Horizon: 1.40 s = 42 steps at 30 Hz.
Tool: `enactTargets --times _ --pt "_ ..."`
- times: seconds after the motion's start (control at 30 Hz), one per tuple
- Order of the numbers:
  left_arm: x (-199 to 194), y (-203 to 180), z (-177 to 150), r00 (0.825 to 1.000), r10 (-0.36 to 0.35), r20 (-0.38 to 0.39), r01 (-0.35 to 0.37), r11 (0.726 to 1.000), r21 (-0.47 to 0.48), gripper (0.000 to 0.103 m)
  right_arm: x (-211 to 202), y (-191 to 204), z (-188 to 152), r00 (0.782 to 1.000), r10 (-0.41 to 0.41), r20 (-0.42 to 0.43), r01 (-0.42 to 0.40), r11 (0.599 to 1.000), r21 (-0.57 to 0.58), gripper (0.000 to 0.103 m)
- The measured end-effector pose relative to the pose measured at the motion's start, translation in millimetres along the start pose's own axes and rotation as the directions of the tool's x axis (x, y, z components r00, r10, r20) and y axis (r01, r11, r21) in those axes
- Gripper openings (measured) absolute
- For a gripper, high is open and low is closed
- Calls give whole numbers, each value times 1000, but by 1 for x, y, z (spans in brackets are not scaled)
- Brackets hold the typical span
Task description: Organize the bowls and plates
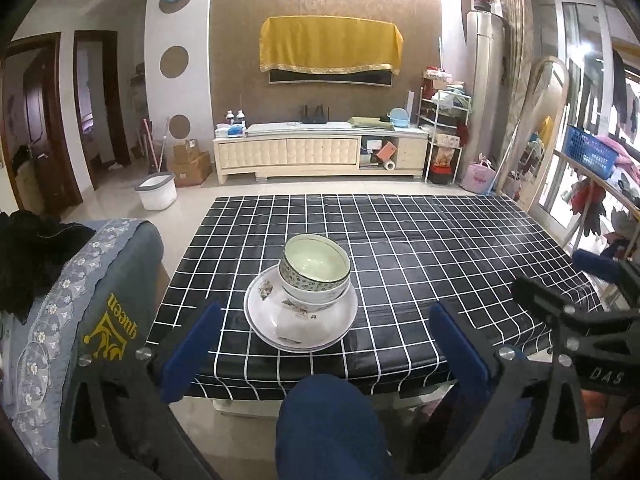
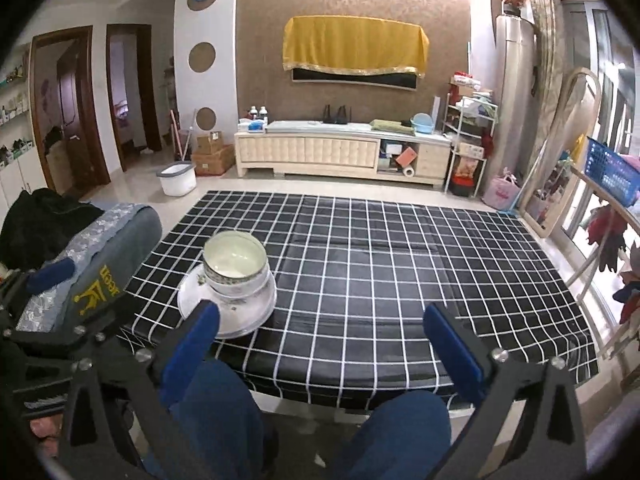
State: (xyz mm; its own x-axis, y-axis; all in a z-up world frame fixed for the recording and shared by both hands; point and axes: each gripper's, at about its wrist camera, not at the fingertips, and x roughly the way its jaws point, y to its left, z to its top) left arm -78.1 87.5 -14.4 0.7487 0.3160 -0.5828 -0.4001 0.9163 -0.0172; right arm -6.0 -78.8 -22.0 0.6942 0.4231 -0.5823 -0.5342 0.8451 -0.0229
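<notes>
Two bowls [image 1: 315,270] sit nested, the top one cream inside with a patterned band, on stacked white floral plates [image 1: 300,322] near the front of the black checked table [image 1: 440,256]. My left gripper [image 1: 324,340] stands open in front of the stack, blue pads wide apart, holding nothing. From the right wrist view the same bowls [image 2: 236,266] and plates [image 2: 228,304] lie to the left, partly behind a blue fingertip [image 2: 200,328]. My right gripper [image 2: 324,336] is open and empty over the table's near edge. In the left wrist view the right gripper's black frame shows at the right edge.
A grey embroidered sofa arm [image 1: 80,312] stands left of the table. The person's knees in blue trousers [image 1: 332,420] sit below the front edge. A chair and drying rack [image 2: 608,248] crowd the right side. A white bucket [image 1: 157,192] stands on the floor beyond.
</notes>
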Motion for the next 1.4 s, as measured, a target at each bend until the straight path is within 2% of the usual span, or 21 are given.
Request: enactTargets --times 0.97,1.4 --pt "5 -5 -7 1000 29 -10 -29 999 23 103 -10 1 -5 1000 5 8 -5 1000 1 103" --pt "3 -5 -6 1000 20 -9 -19 1000 24 103 -6 0 -5 1000 3 -4 -3 1000 -3 103"
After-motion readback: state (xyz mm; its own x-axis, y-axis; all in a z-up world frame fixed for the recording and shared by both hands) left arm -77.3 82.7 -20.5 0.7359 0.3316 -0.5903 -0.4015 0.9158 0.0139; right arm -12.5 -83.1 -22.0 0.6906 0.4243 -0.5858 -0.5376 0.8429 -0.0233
